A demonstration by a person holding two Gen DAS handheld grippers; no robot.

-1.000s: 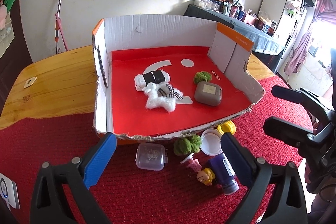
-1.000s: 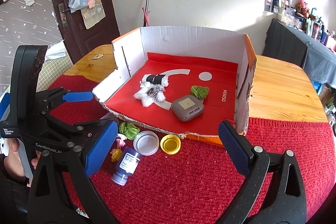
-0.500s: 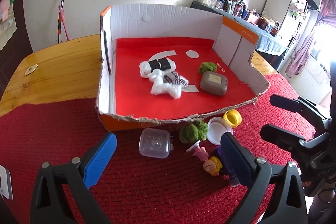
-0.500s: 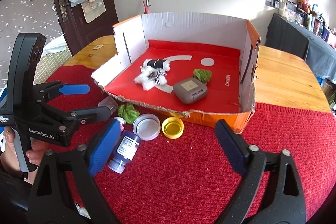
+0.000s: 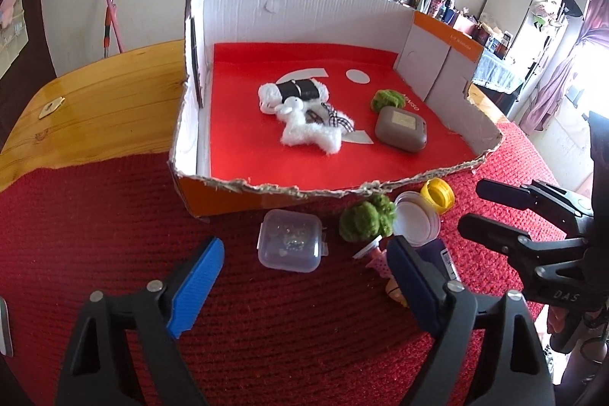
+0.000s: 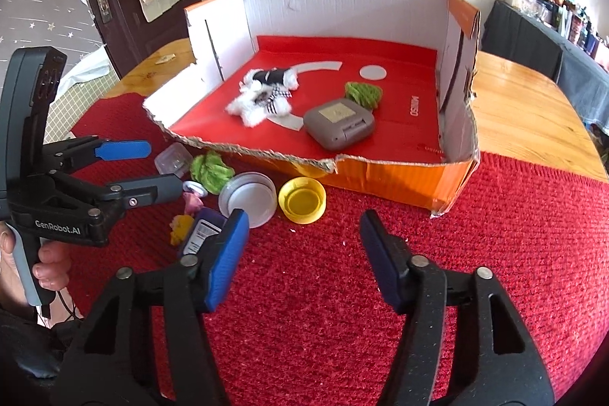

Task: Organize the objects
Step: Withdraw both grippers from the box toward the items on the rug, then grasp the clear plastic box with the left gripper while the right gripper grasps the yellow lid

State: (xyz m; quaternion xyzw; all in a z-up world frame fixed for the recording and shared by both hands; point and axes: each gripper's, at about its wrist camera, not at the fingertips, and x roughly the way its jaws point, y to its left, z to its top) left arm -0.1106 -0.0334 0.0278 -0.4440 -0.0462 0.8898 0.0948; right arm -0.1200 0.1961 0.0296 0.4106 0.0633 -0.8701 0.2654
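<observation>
An open cardboard box (image 5: 243,185) with a red floor holds a white plush toy (image 5: 308,128), a grey case (image 5: 399,128) and a green pompom (image 5: 386,98). In front of it on the red mat lie a clear plastic case (image 5: 291,245), a green pompom (image 5: 365,219), a white lid (image 6: 247,196), a yellow cap (image 6: 302,198), a purple bottle (image 6: 201,233) and a small pink and yellow figure (image 5: 377,261). My left gripper (image 5: 304,276) is open just before the clear case. My right gripper (image 6: 304,246) is open before the yellow cap.
The box (image 6: 380,177) stands on a red knitted mat (image 6: 495,234) over a wooden table (image 5: 95,109). The other gripper shows at each view's side. A door, a wall and cluttered shelves lie behind.
Both grippers have moved forward and lower toward the loose objects in front of the box. The right gripper's fingers have narrowed somewhat. The objects have not moved.
</observation>
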